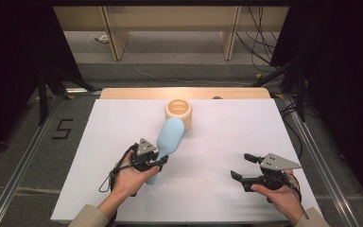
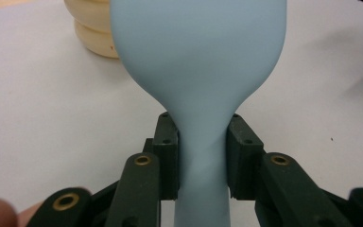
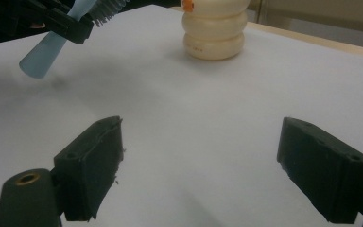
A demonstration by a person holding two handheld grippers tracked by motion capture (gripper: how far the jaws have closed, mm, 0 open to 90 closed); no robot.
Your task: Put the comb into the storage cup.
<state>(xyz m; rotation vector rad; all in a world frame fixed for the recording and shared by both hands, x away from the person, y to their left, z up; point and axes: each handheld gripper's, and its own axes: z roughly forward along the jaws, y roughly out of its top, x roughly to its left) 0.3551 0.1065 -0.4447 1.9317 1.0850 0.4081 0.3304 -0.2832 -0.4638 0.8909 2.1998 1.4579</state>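
The blue brush is up off the white table, its handle clamped between the jaws of the left gripper, its broad head pointing away toward the cream holder. The long axis runs straight at that holder, head nearly at its near side, so I judge the left hand has the short path. The right gripper waits well apart, jaws spread wide. The left gripper view shows the pinch on the neck; the right gripper view shows bristles underneath.
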